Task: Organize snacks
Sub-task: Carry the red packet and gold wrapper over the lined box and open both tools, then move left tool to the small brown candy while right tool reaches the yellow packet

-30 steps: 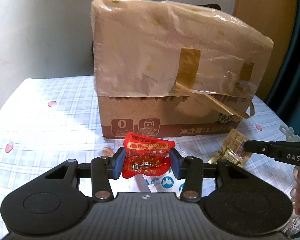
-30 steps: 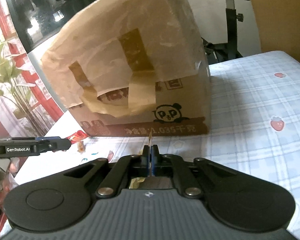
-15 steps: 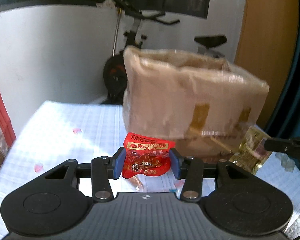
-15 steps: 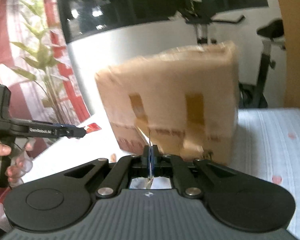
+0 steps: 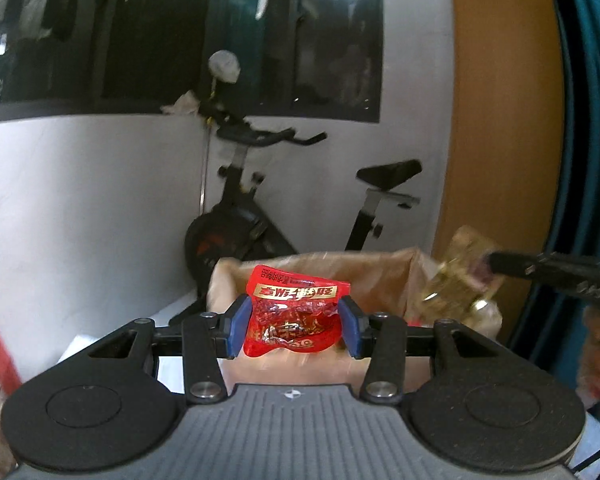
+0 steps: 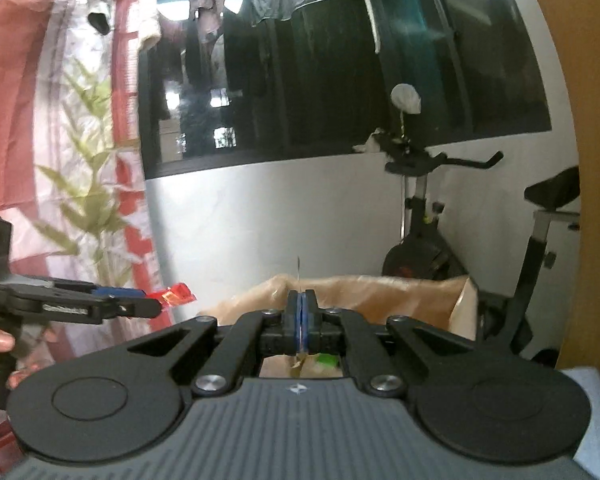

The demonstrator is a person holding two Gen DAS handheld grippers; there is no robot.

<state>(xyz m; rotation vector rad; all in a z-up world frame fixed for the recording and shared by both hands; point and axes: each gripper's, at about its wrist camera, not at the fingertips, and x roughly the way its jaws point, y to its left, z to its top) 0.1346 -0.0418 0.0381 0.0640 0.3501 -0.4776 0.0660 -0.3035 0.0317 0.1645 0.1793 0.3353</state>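
**Gripper hardware, both units**

We see the left gripper [image 5: 296, 322]: black linkage arms, blue pads, silver screws, ribbed grey housing behind the pads. Right gripper [image 6: 302, 322] has the same build; small white lettering marks its finger side.

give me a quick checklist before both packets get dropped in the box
1. Left gripper has a firm hold on the red snack packet: ok, both blue pads press its sides.
2. Right gripper has a hold on the gold snack packet: ok, jaws shut on its thin edge.
3. Cardboard box is open at the top: ok, its plastic-lined rim shows below both grippers.
4. Red packet is over the opening: ok, it sits in front of the rim in the left wrist view.
5. Gold packet is over the opening: cannot tell, it is blurred and near the right rim.
6. Room inside the box: cannot tell, the inside is mostly hidden.
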